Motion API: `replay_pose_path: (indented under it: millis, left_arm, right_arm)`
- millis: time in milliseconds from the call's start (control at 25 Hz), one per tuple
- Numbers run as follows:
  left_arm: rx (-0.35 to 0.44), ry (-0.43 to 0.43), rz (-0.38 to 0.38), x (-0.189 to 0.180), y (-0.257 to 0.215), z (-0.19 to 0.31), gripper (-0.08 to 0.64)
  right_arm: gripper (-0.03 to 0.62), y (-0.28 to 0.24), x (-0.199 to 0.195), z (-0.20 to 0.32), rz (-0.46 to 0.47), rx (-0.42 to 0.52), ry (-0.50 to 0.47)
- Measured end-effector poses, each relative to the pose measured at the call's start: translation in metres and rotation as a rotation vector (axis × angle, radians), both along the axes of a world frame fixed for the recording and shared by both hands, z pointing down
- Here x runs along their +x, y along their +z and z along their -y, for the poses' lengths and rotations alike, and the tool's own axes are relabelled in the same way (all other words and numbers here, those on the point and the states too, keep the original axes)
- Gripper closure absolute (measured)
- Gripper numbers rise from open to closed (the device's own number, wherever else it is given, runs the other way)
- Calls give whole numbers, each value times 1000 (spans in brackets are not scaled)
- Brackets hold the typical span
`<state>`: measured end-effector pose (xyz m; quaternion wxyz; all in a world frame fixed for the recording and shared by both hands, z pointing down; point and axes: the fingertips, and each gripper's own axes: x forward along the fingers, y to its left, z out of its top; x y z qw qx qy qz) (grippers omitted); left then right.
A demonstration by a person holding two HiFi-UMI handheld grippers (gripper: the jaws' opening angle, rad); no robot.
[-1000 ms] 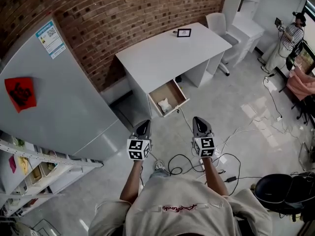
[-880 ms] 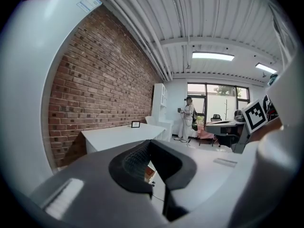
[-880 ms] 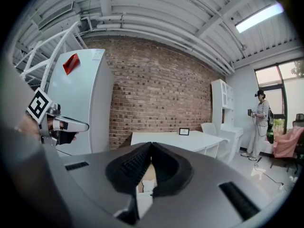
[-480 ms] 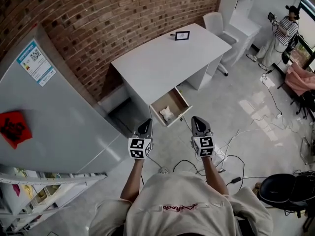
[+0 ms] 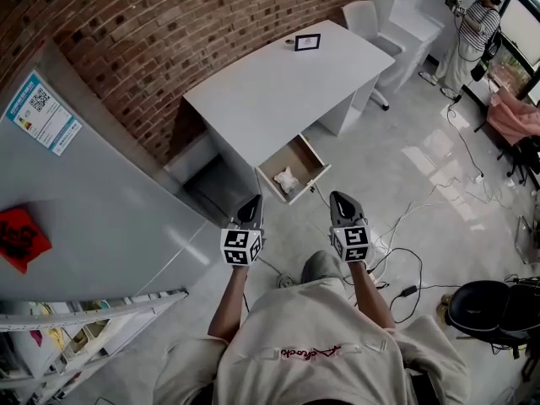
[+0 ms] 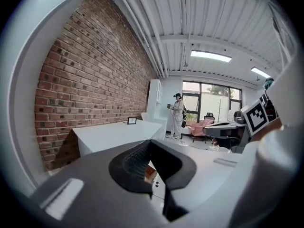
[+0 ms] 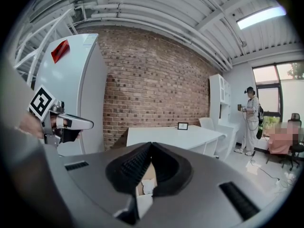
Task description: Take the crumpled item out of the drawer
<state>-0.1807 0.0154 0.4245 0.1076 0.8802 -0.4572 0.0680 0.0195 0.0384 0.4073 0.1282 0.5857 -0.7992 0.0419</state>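
The white desk [image 5: 278, 83] has one drawer [image 5: 309, 175] pulled open, and a crumpled white item [image 5: 286, 179] lies inside it. My left gripper [image 5: 253, 202] and right gripper [image 5: 340, 197] are held side by side in the air, short of the drawer, both shut and empty. In the right gripper view the shut jaws meet at the right gripper's [image 7: 151, 145] tip, and the crumpled item [image 7: 148, 186] shows in the drawer beyond them. In the left gripper view the left gripper [image 6: 150, 143] is shut too, with the desk [image 6: 114, 132] ahead.
A tall grey fridge [image 5: 76, 201] stands at the left against the brick wall [image 5: 169, 24]. A small picture frame [image 5: 306, 42] sits on the desk. Cables [image 5: 396, 260] lie on the floor, a black chair [image 5: 494, 310] stands at the right, and a person [image 5: 472, 24] stands far off.
The desk and open drawer have come closer to both grippers as the person walked forward. Both grippers stayed shut and level.
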Motion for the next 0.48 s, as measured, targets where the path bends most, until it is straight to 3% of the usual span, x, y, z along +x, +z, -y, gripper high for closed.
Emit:
replay_pose_path:
  millis: [480]
  left_arm:
    - [-20, -23, 12, -12, 11, 0, 551]
  right_arm:
    - [580, 12, -16, 10, 0, -20, -42]
